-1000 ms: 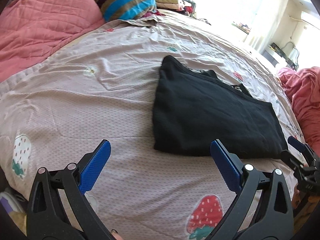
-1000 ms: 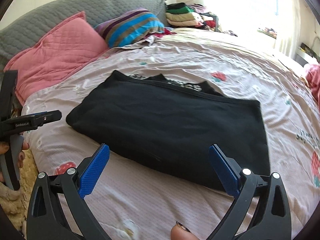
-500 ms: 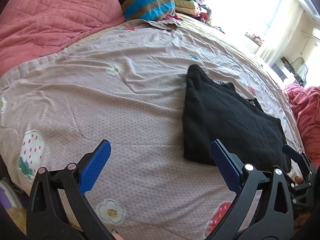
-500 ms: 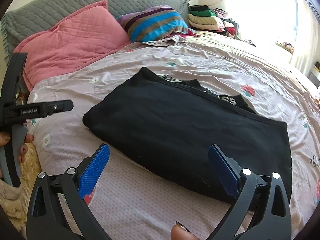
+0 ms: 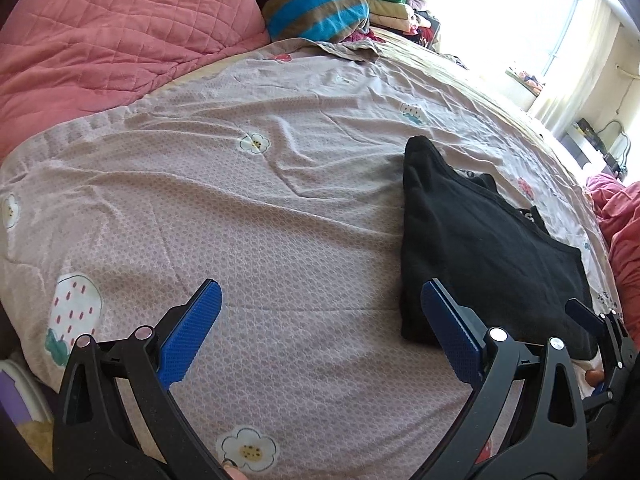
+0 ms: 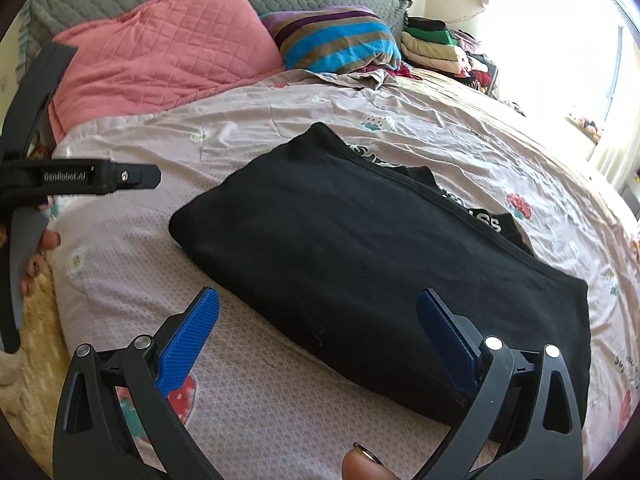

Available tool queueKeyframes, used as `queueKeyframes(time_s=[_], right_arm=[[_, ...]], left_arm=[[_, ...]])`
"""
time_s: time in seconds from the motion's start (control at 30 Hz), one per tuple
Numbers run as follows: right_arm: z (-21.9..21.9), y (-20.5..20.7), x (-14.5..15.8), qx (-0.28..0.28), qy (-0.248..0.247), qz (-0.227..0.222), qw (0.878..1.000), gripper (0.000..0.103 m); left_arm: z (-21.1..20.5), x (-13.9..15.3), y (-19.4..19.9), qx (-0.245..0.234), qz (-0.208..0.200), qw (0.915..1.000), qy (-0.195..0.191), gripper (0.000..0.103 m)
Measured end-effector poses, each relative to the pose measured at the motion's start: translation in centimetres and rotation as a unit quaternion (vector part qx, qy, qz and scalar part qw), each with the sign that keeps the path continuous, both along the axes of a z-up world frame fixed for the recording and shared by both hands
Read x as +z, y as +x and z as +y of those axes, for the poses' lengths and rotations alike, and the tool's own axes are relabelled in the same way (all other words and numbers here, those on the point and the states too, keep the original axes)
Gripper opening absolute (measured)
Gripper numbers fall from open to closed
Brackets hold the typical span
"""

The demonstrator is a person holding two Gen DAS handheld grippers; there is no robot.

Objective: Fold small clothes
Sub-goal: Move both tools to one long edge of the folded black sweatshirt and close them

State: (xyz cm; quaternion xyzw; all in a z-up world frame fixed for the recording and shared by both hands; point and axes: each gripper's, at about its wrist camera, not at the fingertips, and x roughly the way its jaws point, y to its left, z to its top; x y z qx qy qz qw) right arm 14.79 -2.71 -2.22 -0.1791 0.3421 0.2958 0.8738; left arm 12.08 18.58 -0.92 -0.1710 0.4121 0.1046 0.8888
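In the left wrist view, the left gripper [image 5: 320, 320] is hovering with jaws spread over bare bed sheet [image 5: 248, 216], the folded black garment [image 5: 480, 256] lying off to its right; closing here would likely pinch sheet, not cloth. In the right wrist view, the right gripper [image 6: 318, 326] is hanging with jaws spread at the garment's near edge, where a shallow bite risks undoing the fold; white waistband lettering is showing only "SS", and the other tool is reading "GenRobot.AI".

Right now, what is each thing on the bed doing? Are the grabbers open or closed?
Left gripper: open, holding nothing.
Right gripper: open, holding nothing.
Black garment: folded, lying flat on the bed sheet.
Pink pillow: propped at the headboard.
Striped pillow: lying beside it.
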Motion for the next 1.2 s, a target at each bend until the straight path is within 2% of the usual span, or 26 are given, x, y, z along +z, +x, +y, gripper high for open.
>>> queueKeyframes(time_s=[0.3,0.63,1.07,1.2], right_arm=[[2.2,0.4,-1.8,0.012,-0.065,-0.038,0.997,0.099],[4.8,1.2,-4.1,0.031,-0.127,-0.06,0.99,0.099],[7.5,3.2,-4.6,0.025,-0.137,-0.097,0.985,0.099],[7.5,3.5,-4.4,0.022,-0.131,-0.108,0.985,0.097]], left_arm=[[-0.1,-0.6,2.1,-0.007,0.014,0.9998,0.012,0.094],[-0.8,-0.7,5.5,-0.025,0.025,0.9992,0.019,0.094],[-1.8,-1.5,8.7,-0.043,0.045,0.9977,0.026,0.094],[-1.7,-1.7,9.8,-0.048,0.052,0.9974,0.012,0.093]])
